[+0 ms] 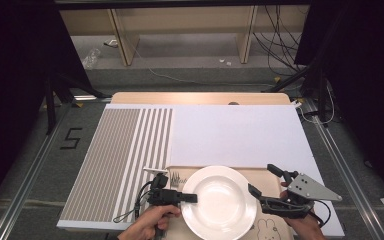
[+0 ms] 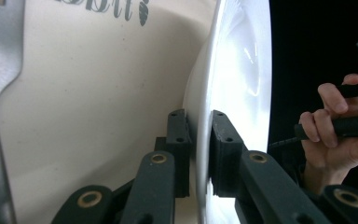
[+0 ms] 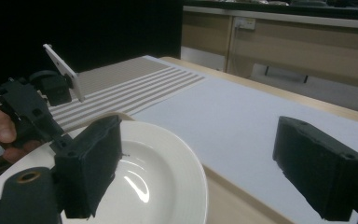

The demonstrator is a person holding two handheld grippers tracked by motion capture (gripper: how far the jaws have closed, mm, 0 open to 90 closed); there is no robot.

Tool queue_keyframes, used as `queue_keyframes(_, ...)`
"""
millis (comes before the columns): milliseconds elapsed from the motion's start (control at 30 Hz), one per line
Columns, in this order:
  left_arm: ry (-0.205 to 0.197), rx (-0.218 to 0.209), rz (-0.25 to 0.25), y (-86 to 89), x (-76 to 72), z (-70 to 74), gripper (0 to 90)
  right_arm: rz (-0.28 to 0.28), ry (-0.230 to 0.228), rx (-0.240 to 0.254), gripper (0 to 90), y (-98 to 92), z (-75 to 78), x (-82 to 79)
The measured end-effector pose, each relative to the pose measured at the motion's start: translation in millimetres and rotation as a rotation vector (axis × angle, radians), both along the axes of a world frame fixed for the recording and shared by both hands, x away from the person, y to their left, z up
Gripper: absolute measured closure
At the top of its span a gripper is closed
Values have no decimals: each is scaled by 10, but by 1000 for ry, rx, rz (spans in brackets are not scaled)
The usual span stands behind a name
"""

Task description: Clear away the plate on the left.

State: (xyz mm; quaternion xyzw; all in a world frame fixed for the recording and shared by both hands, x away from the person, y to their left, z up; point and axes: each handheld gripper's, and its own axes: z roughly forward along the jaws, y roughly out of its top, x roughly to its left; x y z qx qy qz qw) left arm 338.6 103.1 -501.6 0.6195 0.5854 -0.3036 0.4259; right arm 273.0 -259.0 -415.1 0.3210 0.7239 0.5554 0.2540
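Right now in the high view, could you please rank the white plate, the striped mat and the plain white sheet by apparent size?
1. Plain white sheet, largest.
2. Striped mat, somewhat smaller.
3. White plate, clearly smallest, its rim pinched by the left gripper.

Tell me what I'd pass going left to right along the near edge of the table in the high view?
Striped mat → left claw, pinching the plate's rim → white plate → right claw, jaws wide open beside the plate.

Black jaws, brass pivots, grey three-cornered plate (image 1: 312, 187)
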Motion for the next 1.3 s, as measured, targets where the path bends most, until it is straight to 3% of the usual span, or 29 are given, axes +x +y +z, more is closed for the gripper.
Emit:
queue_keyframes(167, 0, 16, -1, -49, 3, -24, 795, 2, 3, 0, 163, 1, -1, 1)
queue_keyframes(467, 51, 14, 18, -63, 10, -77, 797, 9, 1, 1, 162, 16, -7, 6)
queue_keyframes(1300, 34, 23, -2, -90, -22, -102, 790, 15, 5, -7, 163, 37, -13, 6)
